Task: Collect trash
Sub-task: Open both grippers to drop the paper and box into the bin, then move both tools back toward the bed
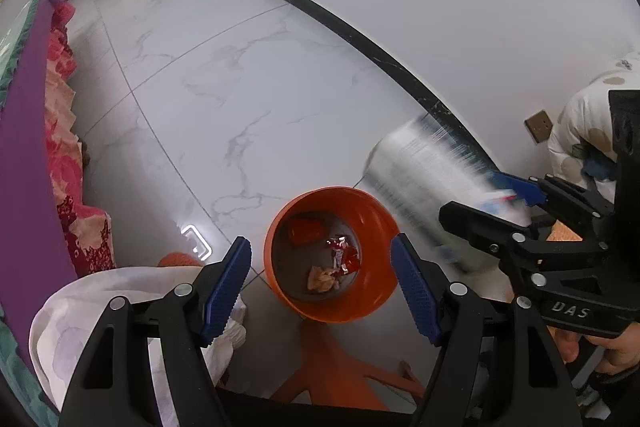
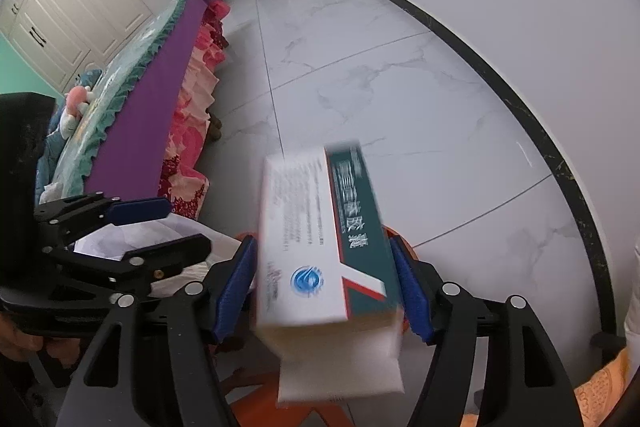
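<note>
An orange bin (image 1: 378, 247) stands on the floor below my left gripper (image 1: 322, 247), which is open with nothing between its blue pads. Inside the bin lie a red wrapper (image 1: 306, 231), a crumpled red-and-silver wrapper (image 1: 342, 253) and a wad of paper (image 1: 322, 279). A white and dark green carton (image 2: 320, 247) sits between the fingers of my right gripper (image 2: 322, 245). The carton is motion-blurred while the fingers are sharp, and the pads stand just off its sides. In the left wrist view the carton (image 1: 420, 183) hangs past the right gripper (image 1: 472, 195), over the bin's right rim.
A bed with a purple edge and pink floral skirt (image 1: 24, 147) runs along the left. White cloth (image 1: 80, 307) lies beside the bin, and an orange stool (image 1: 320, 367) is below it. A wall with black skirting (image 1: 360, 39), a socket (image 1: 540, 126) and a patterned quilt (image 1: 588, 107) are at the right.
</note>
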`<state>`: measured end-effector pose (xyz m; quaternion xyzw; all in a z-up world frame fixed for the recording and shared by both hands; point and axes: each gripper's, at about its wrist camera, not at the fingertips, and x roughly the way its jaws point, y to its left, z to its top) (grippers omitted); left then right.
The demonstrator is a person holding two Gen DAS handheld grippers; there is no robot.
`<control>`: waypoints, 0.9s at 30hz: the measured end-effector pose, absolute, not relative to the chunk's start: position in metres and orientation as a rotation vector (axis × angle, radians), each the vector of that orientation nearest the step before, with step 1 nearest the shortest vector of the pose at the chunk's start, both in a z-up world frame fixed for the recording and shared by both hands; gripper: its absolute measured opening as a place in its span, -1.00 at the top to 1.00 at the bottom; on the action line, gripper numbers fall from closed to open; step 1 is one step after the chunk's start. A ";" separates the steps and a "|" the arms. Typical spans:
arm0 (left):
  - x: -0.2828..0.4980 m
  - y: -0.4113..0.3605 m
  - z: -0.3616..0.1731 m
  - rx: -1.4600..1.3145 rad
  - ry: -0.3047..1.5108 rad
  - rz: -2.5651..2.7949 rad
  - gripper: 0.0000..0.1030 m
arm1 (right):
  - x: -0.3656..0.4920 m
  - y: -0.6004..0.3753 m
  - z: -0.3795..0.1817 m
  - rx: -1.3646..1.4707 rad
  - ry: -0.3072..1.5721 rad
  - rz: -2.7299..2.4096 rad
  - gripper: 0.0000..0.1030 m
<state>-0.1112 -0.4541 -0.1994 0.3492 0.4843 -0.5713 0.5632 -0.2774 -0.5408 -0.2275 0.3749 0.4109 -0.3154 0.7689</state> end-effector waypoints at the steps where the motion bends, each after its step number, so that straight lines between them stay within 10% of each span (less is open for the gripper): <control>1: -0.110 -0.454 -0.200 0.820 1.140 -1.341 -0.41 | -0.276 -0.541 -0.229 0.819 0.896 -0.692 -0.45; 27: -0.053 -0.348 -0.094 0.566 0.914 -1.160 -0.53 | -0.192 -0.481 -0.111 0.578 0.754 -0.406 -0.47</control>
